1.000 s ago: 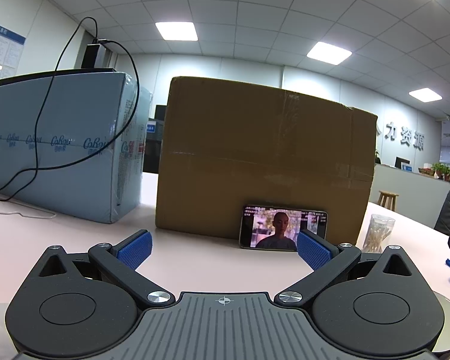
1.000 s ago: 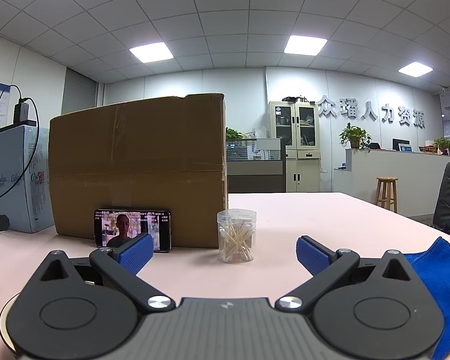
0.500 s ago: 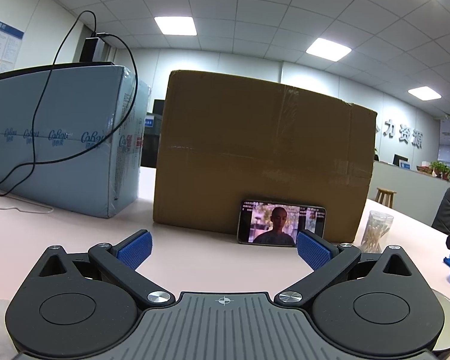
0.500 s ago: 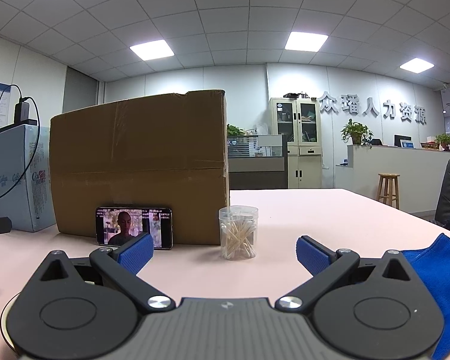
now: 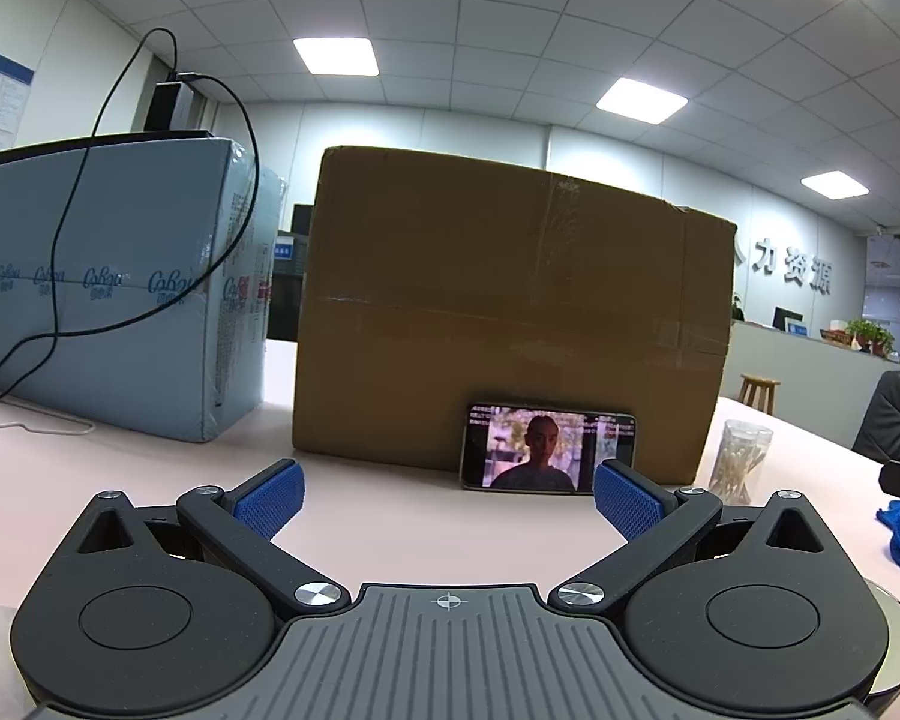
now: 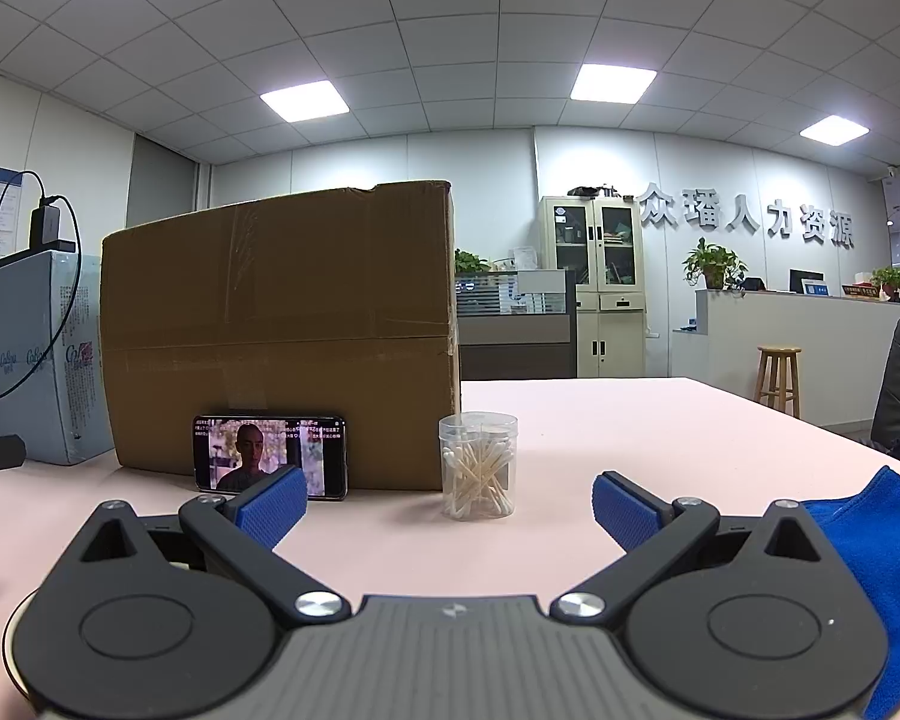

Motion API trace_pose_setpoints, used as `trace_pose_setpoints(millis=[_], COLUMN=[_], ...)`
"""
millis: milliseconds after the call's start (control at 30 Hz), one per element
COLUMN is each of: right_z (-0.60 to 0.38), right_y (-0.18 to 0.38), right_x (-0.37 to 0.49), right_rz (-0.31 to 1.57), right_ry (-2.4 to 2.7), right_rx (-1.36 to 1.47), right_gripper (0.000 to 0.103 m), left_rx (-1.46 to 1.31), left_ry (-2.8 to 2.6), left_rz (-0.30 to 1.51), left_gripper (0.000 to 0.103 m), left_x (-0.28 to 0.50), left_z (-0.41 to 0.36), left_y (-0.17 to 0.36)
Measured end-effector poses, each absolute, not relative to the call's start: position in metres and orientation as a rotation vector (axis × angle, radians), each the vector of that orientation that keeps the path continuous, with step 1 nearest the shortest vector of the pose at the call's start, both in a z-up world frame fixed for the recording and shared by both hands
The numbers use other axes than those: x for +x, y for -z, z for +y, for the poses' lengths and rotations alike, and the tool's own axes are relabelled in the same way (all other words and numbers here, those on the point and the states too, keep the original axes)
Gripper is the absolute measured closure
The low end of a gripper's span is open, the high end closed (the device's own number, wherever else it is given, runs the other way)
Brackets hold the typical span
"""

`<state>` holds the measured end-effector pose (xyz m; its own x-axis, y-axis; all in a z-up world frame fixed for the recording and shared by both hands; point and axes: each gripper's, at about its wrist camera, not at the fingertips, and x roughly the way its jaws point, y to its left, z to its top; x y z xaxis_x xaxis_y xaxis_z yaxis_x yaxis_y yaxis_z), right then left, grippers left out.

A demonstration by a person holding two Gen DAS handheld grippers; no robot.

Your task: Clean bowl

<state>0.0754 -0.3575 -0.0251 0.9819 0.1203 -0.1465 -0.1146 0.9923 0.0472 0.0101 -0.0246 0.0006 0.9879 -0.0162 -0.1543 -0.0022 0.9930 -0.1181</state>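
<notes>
Item 1. Left hand-held gripper [image 5: 448,497]: released, blue pads spread wide, nothing between them. Over the past second its view has tipped slightly; the cardboard box [image 5: 510,324] and the phone [image 5: 549,447] propped against it now sit a little higher and nearer in frame. The shift is small, so the judgement is that this is a hover or slow approach and no cleaning contact has begun.

Item 2. Right hand-held gripper [image 6: 448,504]: released, pads apart, empty. Its view has changed in the same slight way, with the clear jar of cotton swabs [image 6: 479,465] ahead, between the pads.

Item 3. Bowl [image 5: 897,642]: only a grey metallic rim arc shows, low and to the right of the left hand-held gripper's body, mostly hidden beneath it. In the right wrist view a similar pale curved edge appears low and to the left of that gripper. Its interior, contents and degree of soiling cannot be told.

Item 4. Blue cloth [image 6: 882,564]: lies on the pink surface [image 6: 630,420] just right of the right hand-held gripper and is not grasped. It is the likely wiping tool, so the task appears to be at its very start.

Item 5. Pale blue wrapped carton [image 5: 120,288]: stands ahead and to the left, a black cable draped across it.
</notes>
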Motion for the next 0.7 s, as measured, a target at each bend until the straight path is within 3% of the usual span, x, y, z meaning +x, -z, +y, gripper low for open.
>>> trace_pose_setpoints(millis=[700], right_z=[-0.3534], right_y=[0.0289], right_x=[0.0852], right_rz=[0.151], right_ry=[-0.119], right_rx=[0.038], right_gripper=[0.0], left_rx=[-0.125], left_ry=[0.031], left_rz=[0.167], left_gripper=[0.0], left_x=[0.0099], left_z=[-0.025], left_y=[0.0001])
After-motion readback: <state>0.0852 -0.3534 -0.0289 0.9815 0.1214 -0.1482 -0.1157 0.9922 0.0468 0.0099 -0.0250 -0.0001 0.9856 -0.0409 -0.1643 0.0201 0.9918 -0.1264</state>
